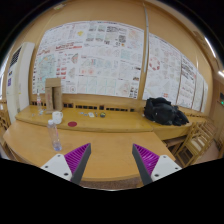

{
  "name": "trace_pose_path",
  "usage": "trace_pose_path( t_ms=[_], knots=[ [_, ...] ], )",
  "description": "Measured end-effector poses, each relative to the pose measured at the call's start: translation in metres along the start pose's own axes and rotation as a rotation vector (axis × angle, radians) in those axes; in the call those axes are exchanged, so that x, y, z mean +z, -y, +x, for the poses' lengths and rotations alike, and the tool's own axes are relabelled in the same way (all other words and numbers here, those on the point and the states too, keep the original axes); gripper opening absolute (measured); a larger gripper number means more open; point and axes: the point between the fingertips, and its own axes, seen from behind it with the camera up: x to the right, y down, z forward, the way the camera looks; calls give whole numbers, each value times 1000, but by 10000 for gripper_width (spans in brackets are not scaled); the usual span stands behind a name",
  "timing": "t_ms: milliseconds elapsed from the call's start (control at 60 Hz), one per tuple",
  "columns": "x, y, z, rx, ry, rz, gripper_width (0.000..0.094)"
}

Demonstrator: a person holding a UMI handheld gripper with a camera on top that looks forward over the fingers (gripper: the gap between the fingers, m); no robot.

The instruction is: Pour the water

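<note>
A clear plastic bottle (55, 138) with a white cap stands on the wooden table (105, 145), ahead and left of my gripper (112, 162). A white cup (57, 119) stands on the ledge behind it. My gripper is open, its purple pads (79, 157) spread wide over bare table, with nothing between the fingers.
A wooden ledge (110, 120) runs along the wall, which is covered in posters (100, 55). A cardboard box (52, 94) stands on the ledge at the left, a black bag (165, 110) at the right. Chairs (195, 140) stand to the right.
</note>
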Motion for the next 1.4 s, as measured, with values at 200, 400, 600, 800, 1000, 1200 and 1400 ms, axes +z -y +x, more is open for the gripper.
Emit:
trace_pose_path(
  t_ms=[200, 400, 600, 800, 1000, 1200, 1400],
  knots=[
    [6, -21, 6, 4, -16, -38, 850],
    [16, -70, -1, -10, -16, -68, 854],
    [29, -146, -78, -20, 52, -157, 852],
    [69, -156, -209, 6, 158, -144, 858],
    [154, -122, -324, 16, 207, -77, 850],
    [254, -84, -366, 43, 159, -16, 848],
    [311, -67, -381, 27, 156, 63, 524]
  ],
)
